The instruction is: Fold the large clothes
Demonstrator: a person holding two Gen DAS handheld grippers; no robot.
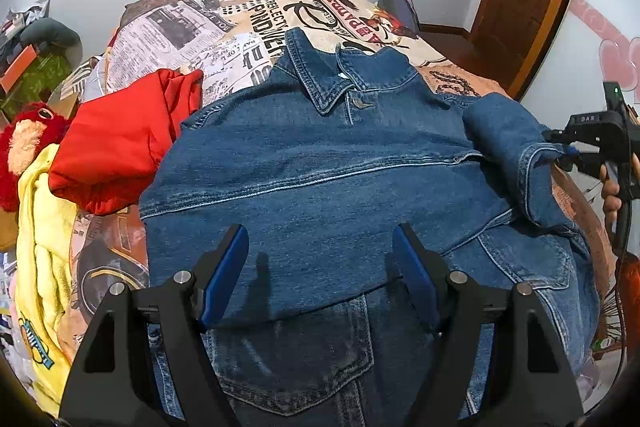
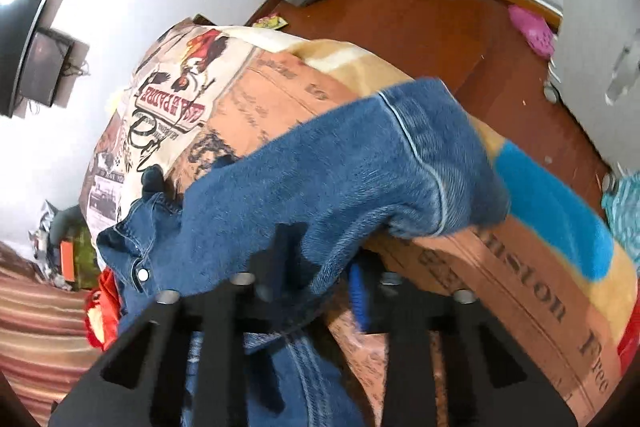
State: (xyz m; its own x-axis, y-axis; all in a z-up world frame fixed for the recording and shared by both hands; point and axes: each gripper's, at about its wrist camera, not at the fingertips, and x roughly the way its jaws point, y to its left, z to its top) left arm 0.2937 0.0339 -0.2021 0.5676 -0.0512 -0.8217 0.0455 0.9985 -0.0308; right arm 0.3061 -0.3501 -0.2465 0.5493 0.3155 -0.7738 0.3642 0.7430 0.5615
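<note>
Printed bedspread (image 1: 224, 39), one denim jacket (image 1: 320, 179), two grippers, one red garment (image 1: 116, 147)

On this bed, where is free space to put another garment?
Free: printed bedspread beyond the blue denim jacket collar. Crowded: left side, with the red garment, yellow cloth and red plush toy.

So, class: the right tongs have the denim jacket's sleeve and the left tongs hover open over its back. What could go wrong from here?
1. The right tongs pinch only the cuff edge of the sleeve; it may slip out mid-fold.
2. The left tongs press nothing, so the jacket could drag across the bedspread when the sleeve is pulled.
3. The red garment touches the jacket's shoulder and might get caught in the fold.
</note>
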